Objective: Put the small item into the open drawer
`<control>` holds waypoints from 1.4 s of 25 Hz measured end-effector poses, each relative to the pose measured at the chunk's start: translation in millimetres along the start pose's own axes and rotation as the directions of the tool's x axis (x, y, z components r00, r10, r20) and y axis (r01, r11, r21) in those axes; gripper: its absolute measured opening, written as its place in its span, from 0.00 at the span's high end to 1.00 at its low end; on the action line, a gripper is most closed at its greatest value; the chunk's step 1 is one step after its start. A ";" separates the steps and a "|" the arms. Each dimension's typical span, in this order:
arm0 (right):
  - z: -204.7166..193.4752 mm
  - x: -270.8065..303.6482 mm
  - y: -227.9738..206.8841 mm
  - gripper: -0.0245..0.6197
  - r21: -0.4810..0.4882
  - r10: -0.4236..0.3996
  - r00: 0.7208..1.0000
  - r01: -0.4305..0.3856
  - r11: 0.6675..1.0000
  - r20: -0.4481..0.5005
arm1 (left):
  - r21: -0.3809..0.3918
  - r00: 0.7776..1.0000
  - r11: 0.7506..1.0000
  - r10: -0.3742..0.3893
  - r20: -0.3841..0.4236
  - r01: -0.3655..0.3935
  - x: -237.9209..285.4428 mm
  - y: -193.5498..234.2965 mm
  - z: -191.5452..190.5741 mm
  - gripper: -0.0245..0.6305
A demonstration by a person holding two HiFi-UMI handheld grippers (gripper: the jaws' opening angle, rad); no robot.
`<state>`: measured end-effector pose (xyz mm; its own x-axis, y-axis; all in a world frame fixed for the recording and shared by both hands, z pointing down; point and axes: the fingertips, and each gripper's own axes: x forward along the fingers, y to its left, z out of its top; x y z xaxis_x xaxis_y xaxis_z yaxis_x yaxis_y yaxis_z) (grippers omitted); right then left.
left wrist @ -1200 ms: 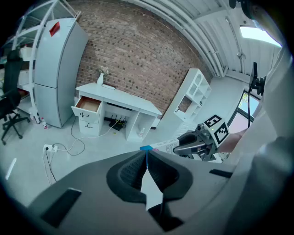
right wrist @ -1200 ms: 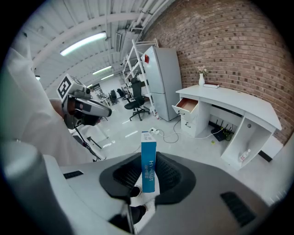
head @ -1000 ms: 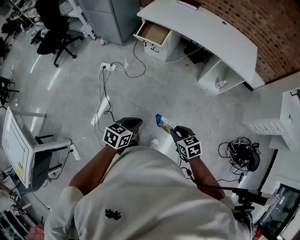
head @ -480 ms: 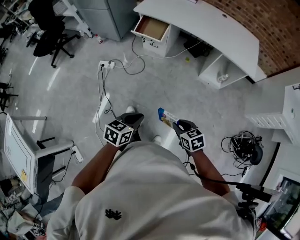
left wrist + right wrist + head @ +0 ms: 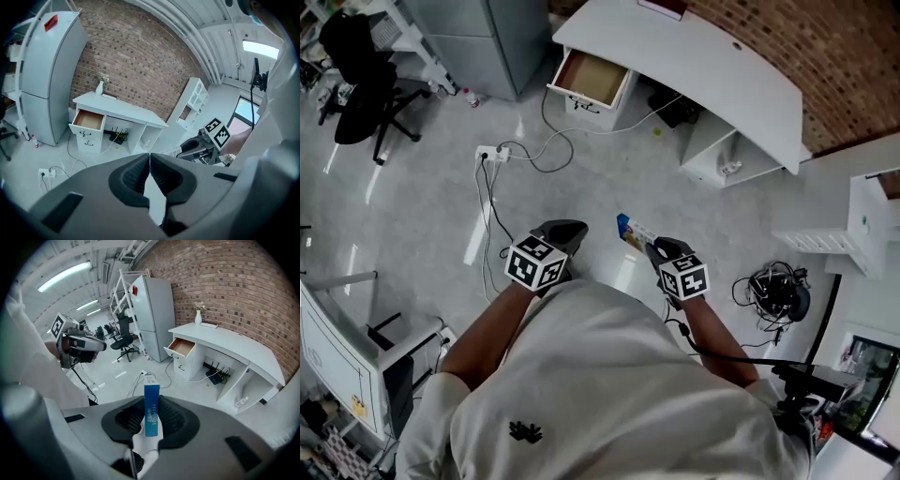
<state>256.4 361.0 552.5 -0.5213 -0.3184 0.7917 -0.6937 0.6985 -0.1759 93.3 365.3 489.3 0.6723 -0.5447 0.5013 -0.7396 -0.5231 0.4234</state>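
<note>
the right gripper (image 5: 654,249) has its jaws partway apart and clamped on a small blue box (image 5: 632,232). the right gripper view shows the box standing upright between the two ribbed pads, its top sticking out past the jaw tips. the left gripper (image 5: 567,234) has its jaws closed together with nothing between them. both grippers are held in front of the person's body, side by side and apart, above the grey floor (image 5: 581,178).

the drawer (image 5: 589,80) is pulled open at the left end of a white desk (image 5: 703,56) that stands against a brick wall, well apart from the box. a power strip (image 5: 492,153) with a looping cable lies on the floor between the person and the drawer. a black chair (image 5: 358,66) stands off to the left.
</note>
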 end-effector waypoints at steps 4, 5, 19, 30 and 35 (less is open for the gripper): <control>57.8 49.6 5.5 0.79 -0.007 -0.025 1.000 0.025 1.000 -0.007 | 0.073 1.000 0.997 0.017 -0.012 -0.016 -26.6 63.0 16.3 0.92; 72.3 60.9 7.1 0.79 -0.008 -0.030 1.000 0.030 1.000 -0.004 | 0.092 0.999 0.995 0.027 -0.016 -0.026 -33.6 78.3 17.6 0.92; 221.7 169.1 -68.0 0.79 0.106 -0.055 0.998 0.052 0.993 0.031 | 0.017 0.993 0.993 0.119 0.010 -0.119 -34.8 220.6 73.5 0.92; 370.1 282.0 -207.1 0.79 0.109 -0.013 0.999 0.009 0.994 0.033 | -0.010 0.977 0.977 0.214 0.011 -0.214 40.4 333.1 208.0 0.92; 405.0 336.0 -267.8 0.79 0.159 -0.013 1.000 0.010 0.987 0.016 | -0.026 0.975 0.975 0.221 -0.012 -0.221 91.0 367.0 251.9 0.92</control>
<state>65.7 -192.6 628.7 -0.5201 -0.3379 0.7844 -0.7694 0.5841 -0.2585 -109.0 -41.4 500.2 0.4921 -0.6389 0.5913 -0.8704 -0.3724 0.3220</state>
